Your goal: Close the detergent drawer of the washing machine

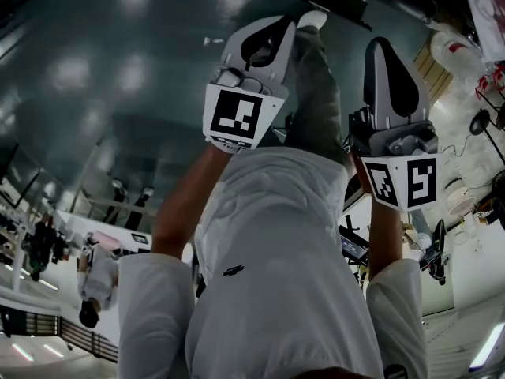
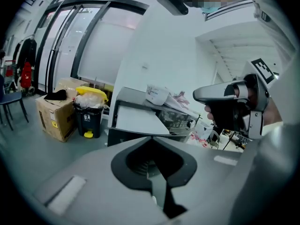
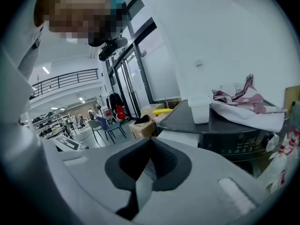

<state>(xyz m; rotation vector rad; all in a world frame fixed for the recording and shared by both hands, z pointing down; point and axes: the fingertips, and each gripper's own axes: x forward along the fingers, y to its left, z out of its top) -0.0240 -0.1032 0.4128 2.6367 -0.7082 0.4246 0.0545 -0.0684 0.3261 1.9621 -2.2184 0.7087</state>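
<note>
Left claw, right claw: jaws together, empty, clear of the washing machine.
Detergent drawer juts open from its front; plastic tub and crumpled cloth on top; cardboard box, black bin beside.

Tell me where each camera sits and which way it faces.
Head view: on the person's head, facing steeply down at the white coat, forearms, left gripper and right gripper.
Left gripper view: on the left gripper, facing along its shut jaws toward the washing machine; the right gripper shows at right.
Right gripper view: on the right gripper, facing along shut jaws toward the washing machine; white coat at left.
Shared: both gripper views show the washing machine, cloth on top.
</note>
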